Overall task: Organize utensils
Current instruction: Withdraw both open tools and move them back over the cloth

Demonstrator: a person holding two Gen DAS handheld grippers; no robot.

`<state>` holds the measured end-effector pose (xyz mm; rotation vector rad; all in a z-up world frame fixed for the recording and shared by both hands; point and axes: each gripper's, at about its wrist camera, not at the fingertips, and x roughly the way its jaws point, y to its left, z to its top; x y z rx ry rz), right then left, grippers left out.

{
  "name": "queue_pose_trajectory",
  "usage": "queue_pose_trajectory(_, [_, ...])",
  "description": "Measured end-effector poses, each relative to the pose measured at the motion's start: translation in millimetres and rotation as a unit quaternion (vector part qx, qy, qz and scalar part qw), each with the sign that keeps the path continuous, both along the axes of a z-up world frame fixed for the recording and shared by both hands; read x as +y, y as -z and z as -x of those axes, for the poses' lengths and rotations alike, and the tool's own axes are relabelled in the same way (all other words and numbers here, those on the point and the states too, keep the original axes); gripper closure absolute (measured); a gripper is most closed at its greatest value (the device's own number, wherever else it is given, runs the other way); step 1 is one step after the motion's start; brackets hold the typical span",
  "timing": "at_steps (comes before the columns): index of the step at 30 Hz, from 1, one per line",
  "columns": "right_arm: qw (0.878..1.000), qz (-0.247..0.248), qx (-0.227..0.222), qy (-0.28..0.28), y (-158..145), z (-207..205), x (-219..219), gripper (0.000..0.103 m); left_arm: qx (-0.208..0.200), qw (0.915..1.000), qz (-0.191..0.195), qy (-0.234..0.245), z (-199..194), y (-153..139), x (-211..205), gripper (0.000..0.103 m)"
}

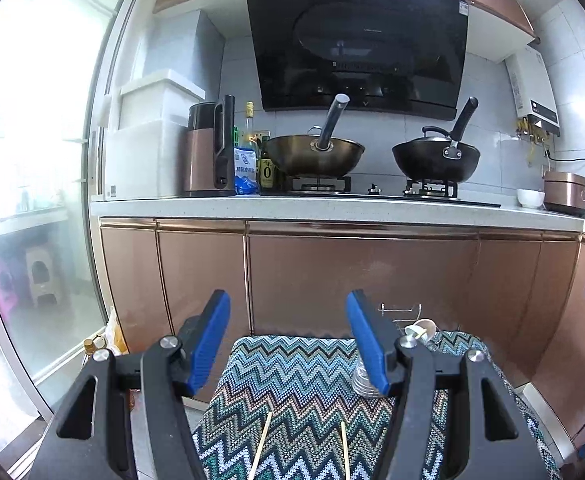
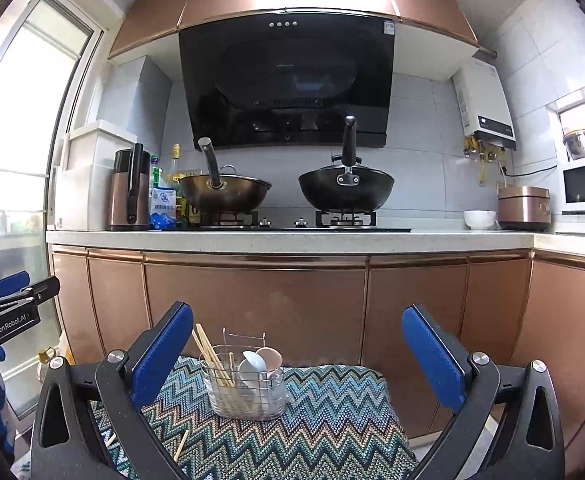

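Landmark: zigzag-patterned knitted cloth [image 2: 332, 412] in teal, blue and brown, covering a small surface in front of the copper-coloured lower cabinet doors [image 2: 252, 304].

Left black gripper with blue finger pads [image 1: 288, 340]: spread wide, nothing between the fingers, held above the near part of the cloth. Seen also at the left edge of the right wrist view [image 2: 8, 300].

Right black gripper with blue finger pads [image 2: 298, 356]: spread wide as well, empty, held above the cloth's near edge.

Clear-walled wire utensil caddy [image 2: 248, 392]: stood upright on the far part of the cloth, toward its left. Contents: several light wooden chopsticks [image 2: 212, 356] leaning left, a white ceramic spoon [image 2: 252, 364] and a beige ceramic spoon [image 2: 270, 358], bowls up. In the left wrist view, mostly hidden behind the right finger, only rim wire and spoon tip [image 1: 422, 326] visible.

Loose light wooden chopsticks [image 1: 342, 450] still outside the caddy: two lying on the near part of the cloth, apart, roughly parallel, running away from the camera. One of them [image 2: 181, 446] partly visible near the cloth's left edge in the right wrist view.

Beyond the cloth: white countertop [image 2: 292, 238] with brass-coloured wok [image 2: 224, 192] and black wok [image 2: 346, 190] on a gas hob.
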<state>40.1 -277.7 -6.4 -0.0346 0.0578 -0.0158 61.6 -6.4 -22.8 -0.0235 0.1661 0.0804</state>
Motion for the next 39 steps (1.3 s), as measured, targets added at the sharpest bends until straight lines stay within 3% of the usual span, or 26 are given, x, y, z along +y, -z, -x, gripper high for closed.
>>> queue_pose_trajectory(10, [1.000, -0.001, 0.004, 0.000, 9.2, -7.2, -3.1, 0.001, 0.012, 0.9994, 0.022, -0.026, -13.2, 7.7, 14.9, 0.035])
queue_pose_trajectory(16, [1.000, -0.008, -0.007, -0.004, 15.1, -13.0, -4.5, 0.001, 0.036, 0.9990, 0.016, -0.023, -29.4, 20.7, 13.7, 0.035])
queue_pose_trajectory(28, [1.000, -0.005, 0.021, 0.000, 29.4, -34.3, -1.2, 0.001, 0.077, 0.9969, 0.005, -0.012, -59.1, 45.4, 13.5, 0.035])
queue_pose_trajectory(33, [0.998, 0.007, 0.061, -0.026, 36.6, -48.2, 13.1, 0.006, 0.103, 0.9946, 0.013, -0.004, -72.6, 54.7, 23.8, 0.035])
queue_pose_trajectory(36, [0.992, 0.009, 0.111, -0.061, 43.2, -63.8, 25.3, 0.010, 0.133, 0.9907, 0.028, 0.008, -84.8, 60.9, 40.1, 0.035])
queue_pose_trajectory(39, [0.974, -0.019, 0.194, -0.118, 57.6, -91.7, 35.5, 0.018, 0.182, 0.9794, 0.071, 0.051, -103.3, 70.5, 63.5, 0.035])
